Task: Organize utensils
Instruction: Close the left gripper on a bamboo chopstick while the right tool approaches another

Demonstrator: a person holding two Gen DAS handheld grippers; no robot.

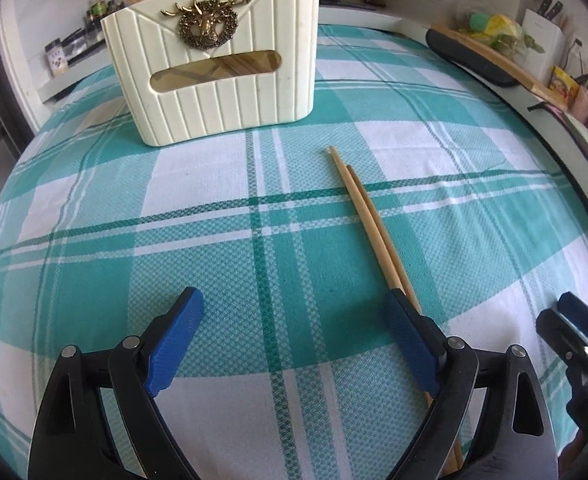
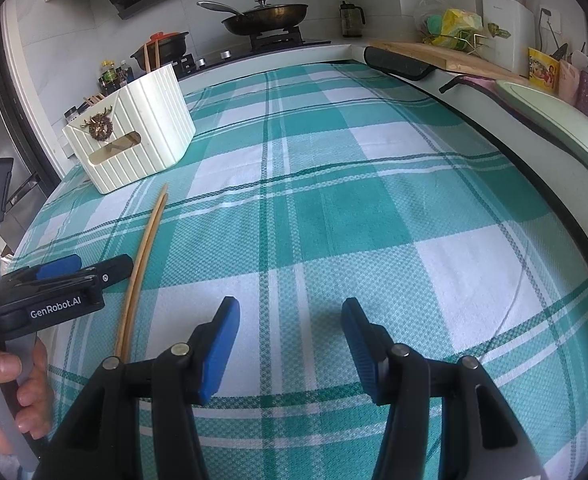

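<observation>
A pair of wooden chopsticks lies on the teal plaid tablecloth, side by side, pointing toward a cream ribbed utensil holder with a brass deer emblem. More chopsticks show through the holder's slot. My left gripper is open; its right finger sits just over the chopsticks' near part. In the right wrist view the chopsticks lie to the left, the holder stands far left, and my right gripper is open and empty over bare cloth. The left gripper shows at the left edge.
A stove with a pan and a black pot stands behind the table. A wooden cutting board, knife block and packets line the right counter. A dark pad lies at the table's far right edge.
</observation>
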